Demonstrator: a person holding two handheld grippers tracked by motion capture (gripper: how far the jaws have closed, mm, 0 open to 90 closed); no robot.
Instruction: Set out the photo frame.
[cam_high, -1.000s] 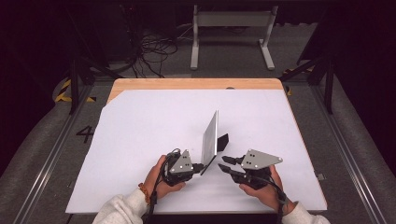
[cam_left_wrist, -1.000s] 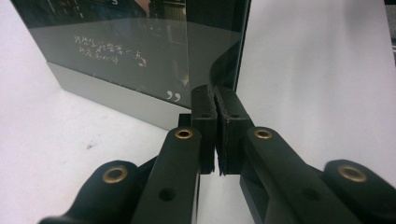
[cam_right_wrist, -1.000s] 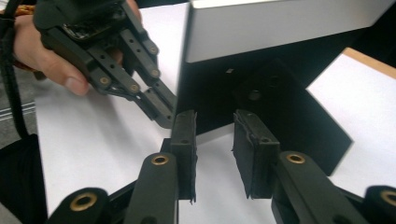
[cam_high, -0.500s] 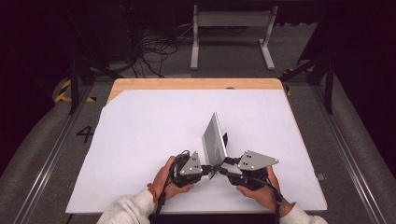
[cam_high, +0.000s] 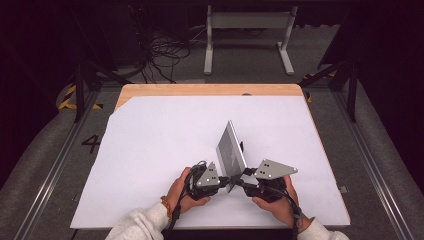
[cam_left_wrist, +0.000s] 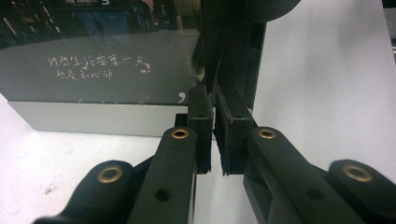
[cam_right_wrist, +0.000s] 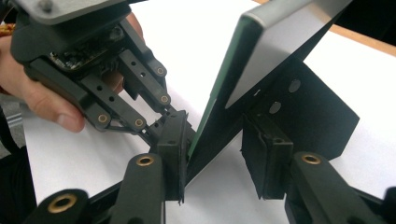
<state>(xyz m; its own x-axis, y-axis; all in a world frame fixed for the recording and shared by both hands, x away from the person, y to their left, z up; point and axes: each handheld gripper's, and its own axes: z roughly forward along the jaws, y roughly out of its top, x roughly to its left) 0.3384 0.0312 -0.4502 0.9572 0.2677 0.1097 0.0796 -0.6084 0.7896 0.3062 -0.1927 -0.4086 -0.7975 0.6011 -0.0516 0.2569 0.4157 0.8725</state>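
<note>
A silver tablet (cam_high: 231, 150) with a dark screen (cam_left_wrist: 93, 70) stands tilted on a black stand (cam_right_wrist: 313, 116) near the table's front middle. My left gripper (cam_high: 225, 179) comes at its base from the left. Its jaws (cam_left_wrist: 215, 116) are shut on a thin black plate at the stand's lower edge, beside the screen. The right gripper (cam_high: 239, 181) comes from the right and stands open (cam_right_wrist: 215, 154) astride the stand's lower corner. Its left pad (cam_right_wrist: 170, 149) is close to the plate and the right pad (cam_right_wrist: 261, 158) is apart. The left gripper's fingertips (cam_right_wrist: 175, 116) sit just across.
The white table sheet (cam_high: 150, 150) spreads wide to the left and behind the tablet. A wooden strip (cam_high: 200, 90) runs along the far edge. Beyond the table lie cables (cam_high: 160, 55) and a white frame (cam_high: 250, 30) on the floor.
Both grippers have moved inward to the tablet's base, the left one sliding right. The tablet has turned slightly, showing more of its face.
</note>
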